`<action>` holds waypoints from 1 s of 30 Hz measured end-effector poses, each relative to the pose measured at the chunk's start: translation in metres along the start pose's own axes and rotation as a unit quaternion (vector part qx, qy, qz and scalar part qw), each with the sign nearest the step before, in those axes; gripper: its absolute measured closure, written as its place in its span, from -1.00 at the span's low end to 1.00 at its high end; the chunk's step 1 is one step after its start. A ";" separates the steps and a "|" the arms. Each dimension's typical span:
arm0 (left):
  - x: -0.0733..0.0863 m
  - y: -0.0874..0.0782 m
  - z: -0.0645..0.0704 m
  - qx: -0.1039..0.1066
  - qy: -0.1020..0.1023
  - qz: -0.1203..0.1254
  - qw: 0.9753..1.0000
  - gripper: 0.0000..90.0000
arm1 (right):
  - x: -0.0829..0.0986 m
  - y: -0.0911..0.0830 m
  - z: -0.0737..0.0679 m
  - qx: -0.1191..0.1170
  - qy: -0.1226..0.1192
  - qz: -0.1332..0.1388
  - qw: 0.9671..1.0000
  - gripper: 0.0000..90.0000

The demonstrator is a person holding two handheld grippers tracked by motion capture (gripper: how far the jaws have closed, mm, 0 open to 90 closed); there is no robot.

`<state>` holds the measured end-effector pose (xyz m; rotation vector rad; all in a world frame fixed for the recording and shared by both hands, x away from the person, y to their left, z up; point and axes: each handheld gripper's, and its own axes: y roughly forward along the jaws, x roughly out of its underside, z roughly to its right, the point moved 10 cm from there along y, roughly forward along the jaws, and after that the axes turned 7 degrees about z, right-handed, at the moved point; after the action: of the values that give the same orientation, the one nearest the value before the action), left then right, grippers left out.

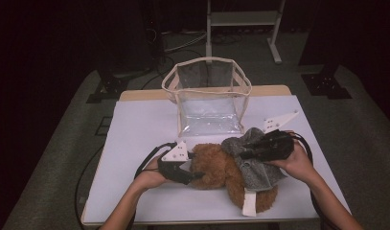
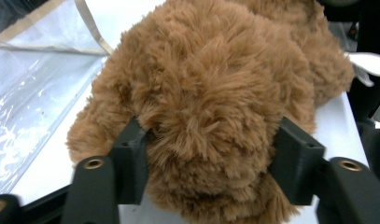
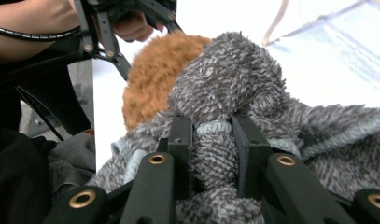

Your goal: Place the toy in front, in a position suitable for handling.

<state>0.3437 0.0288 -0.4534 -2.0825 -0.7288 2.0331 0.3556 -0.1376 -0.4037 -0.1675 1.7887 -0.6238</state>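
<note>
Tabletop in the high view is covered in white and carries one brown plush toy, one grey fleece garment and one clear plastic bag with cream trim. The toy lies near the front edge, just in front of the bag; the garment drapes over its right part and hides that part, and a white tag sticks out at the toy's near end. The left gripper presses against the toy's left side, while the right gripper lies on top of the garment. The room beyond the bag is dark and hard to make out.

In the left gripper view, the left gripper is clamped on a bulge of the plush toy, with one black jaw sunk into the fur on each side. The toy's far end is cut off at the top edge. The clear plastic bag lies at the left.

In the right gripper view, the right gripper pinches a fold of the grey fleece garment between its two jaws. Behind the garment one patch of the brown plush toy shows. The other hand is cut off at the top.
</note>
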 end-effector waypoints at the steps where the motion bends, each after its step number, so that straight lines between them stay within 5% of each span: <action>1: -0.002 0.001 0.001 0.002 -0.001 0.004 1.000 -0.09 | -0.004 0.003 -0.003 0.002 -0.010 -0.005 1.000 0.58; 10: -0.010 0.014 0.005 -0.001 0.003 0.004 1.000 -0.05 | -0.025 0.045 -0.024 -0.012 -0.058 -0.030 0.998 0.57; 16: -0.003 0.005 0.003 -0.003 0.005 -0.002 1.000 -0.17 | -0.009 0.038 -0.017 0.000 -0.052 -0.043 0.998 0.58; 22: 0.002 0.007 0.002 -0.006 0.004 -0.001 1.000 0.13 | 0.001 0.020 -0.006 0.014 -0.029 -0.034 0.999 0.58; 30: -0.007 0.020 0.005 0.004 0.001 0.010 1.000 0.19 | -0.010 0.023 -0.021 0.011 -0.062 -0.017 0.998 0.58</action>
<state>0.3435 0.0070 -0.4558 -2.0965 -0.7017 2.0405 0.3442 -0.1071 -0.4026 -0.2163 1.6618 -0.6432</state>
